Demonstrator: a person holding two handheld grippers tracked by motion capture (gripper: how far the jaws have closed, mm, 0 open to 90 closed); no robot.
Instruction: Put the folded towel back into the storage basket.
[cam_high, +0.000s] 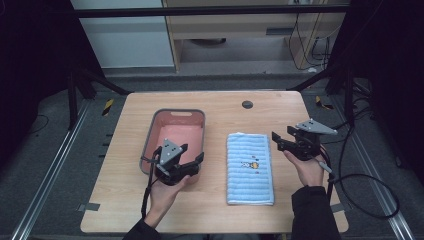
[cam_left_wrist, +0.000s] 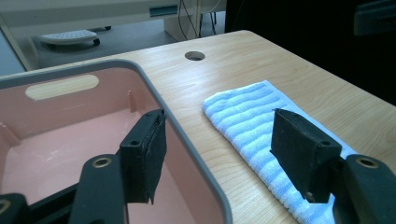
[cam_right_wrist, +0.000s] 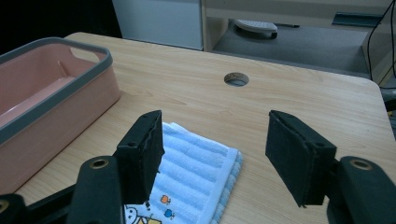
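The pale wooden table (cam_high: 220, 205) has a smooth grain and rounded corners. On it, just ahead of the right gripper (cam_right_wrist: 215, 154), lies a folded blue towel (cam_right_wrist: 196, 179), ribbed and fluffy, with a small cartoon print of orange and blue shapes; no writing is legible. That gripper's black padded jaws stand wide apart with nothing between them, its left one over the towel's near edge. The left gripper (cam_left_wrist: 217, 156) also gapes empty, straddling the grey rim of a pink plastic bin (cam_left_wrist: 60, 140), with the towel under its right jaw. Past the jaws is a round cable hole (cam_right_wrist: 236, 79) in the tabletop. Beyond it come grey floor, pale cabinets and dangling cables (cam_high: 307, 37).
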